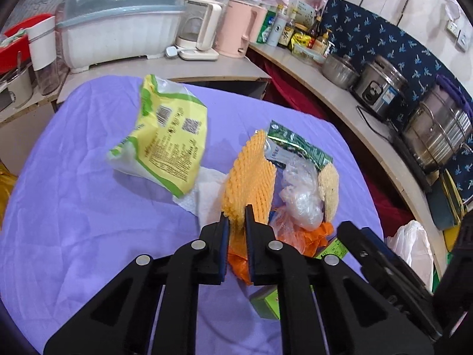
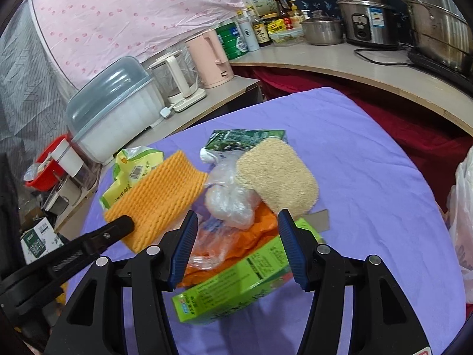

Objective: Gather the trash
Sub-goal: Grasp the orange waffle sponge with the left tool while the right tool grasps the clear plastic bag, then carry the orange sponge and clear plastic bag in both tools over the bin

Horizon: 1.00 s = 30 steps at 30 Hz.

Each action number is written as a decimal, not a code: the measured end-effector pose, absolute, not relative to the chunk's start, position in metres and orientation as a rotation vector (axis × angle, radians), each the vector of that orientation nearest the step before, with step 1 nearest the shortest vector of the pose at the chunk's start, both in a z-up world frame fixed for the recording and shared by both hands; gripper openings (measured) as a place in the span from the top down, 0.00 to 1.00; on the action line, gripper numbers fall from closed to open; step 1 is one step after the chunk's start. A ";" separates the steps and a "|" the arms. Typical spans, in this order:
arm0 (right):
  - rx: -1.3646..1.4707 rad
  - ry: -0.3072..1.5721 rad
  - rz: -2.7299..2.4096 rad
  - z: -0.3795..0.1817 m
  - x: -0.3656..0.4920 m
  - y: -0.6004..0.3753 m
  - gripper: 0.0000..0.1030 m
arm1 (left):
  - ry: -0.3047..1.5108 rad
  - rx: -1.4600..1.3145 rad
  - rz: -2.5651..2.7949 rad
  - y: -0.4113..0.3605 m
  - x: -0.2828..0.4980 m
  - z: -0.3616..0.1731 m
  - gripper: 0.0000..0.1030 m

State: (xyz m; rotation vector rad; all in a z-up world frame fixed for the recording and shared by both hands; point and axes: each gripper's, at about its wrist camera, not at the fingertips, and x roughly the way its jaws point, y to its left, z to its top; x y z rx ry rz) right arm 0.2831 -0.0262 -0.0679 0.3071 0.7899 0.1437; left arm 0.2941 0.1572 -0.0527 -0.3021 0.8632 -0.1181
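Note:
On the purple cloth [image 2: 363, 159] lies a heap of trash. My left gripper [image 1: 237, 214] is shut on the near edge of an orange foam net [image 1: 251, 177], and in the right wrist view one of its black fingers [image 2: 118, 227] lies on that net [image 2: 159, 195]. A yellow-green food bag [image 1: 165, 136] lies further left. My right gripper [image 2: 238, 224] stands open above an orange plastic bag [image 2: 236, 245] and a green carton [image 2: 236, 281], with neither pad pressing on them. A clear plastic wad [image 2: 230, 198] and a tan loofah pad [image 2: 278, 183] lie just beyond.
A dark green packet [image 2: 245, 139] lies behind the heap and white tissue [image 1: 207, 195] beneath the net. A white plastic bag [image 2: 461, 222] hangs off the right side. Counters behind hold a dish box [image 1: 118, 29], kettles [image 1: 236, 29], bottles and steel pots [image 1: 381, 88].

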 end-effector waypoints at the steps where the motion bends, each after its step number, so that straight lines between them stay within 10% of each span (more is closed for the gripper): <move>1: 0.302 0.794 0.150 -0.069 0.286 -0.022 0.46 | 0.858 -0.308 -0.113 0.162 0.293 -0.051 0.91; 11: 0.267 0.840 0.155 -0.092 0.322 -0.002 0.48 | 0.856 -0.327 -0.075 0.186 0.290 -0.052 0.91; 17: 0.264 0.882 0.164 -0.108 0.336 0.001 0.76 | 0.860 -0.318 -0.068 0.185 0.292 -0.056 0.91; 30: 0.296 0.822 0.220 -0.076 0.316 -0.007 0.91 | 0.840 -0.314 -0.082 0.178 0.278 -0.041 0.91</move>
